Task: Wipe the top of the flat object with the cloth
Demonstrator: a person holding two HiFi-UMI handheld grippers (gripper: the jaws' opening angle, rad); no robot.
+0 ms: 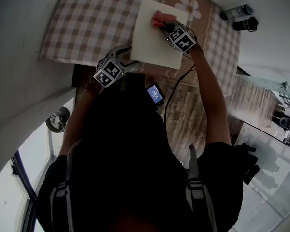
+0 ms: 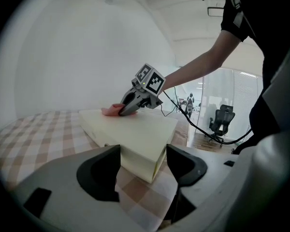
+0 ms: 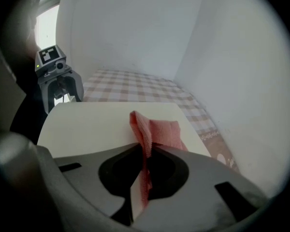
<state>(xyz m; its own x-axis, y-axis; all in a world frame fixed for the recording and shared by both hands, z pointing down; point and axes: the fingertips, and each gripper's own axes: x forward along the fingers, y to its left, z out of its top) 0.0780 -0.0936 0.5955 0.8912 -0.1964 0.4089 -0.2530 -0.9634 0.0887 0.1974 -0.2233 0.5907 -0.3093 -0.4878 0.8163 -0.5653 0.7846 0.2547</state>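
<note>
A cream flat box [image 1: 157, 33] lies on the checked tablecloth [image 1: 87, 23]. My right gripper [image 1: 168, 26] is shut on a pink cloth [image 1: 159, 18] that rests on the far right part of the box top; the cloth [image 3: 157, 132] folds up between the jaws in the right gripper view. My left gripper [image 1: 130, 62] sits at the box's near left corner, jaws open on either side of that corner [image 2: 152, 170], not clamping it. In the left gripper view the right gripper [image 2: 122, 111] presses the cloth [image 2: 111, 110] onto the box [image 2: 135, 132].
The table's near edge runs just under the left gripper. A small lit screen [image 1: 155, 94] hangs below it with a cable [image 1: 176, 86]. Two dark cylinders [image 1: 239, 17] lie on the floor at the far right. White walls close in the table's left and far sides.
</note>
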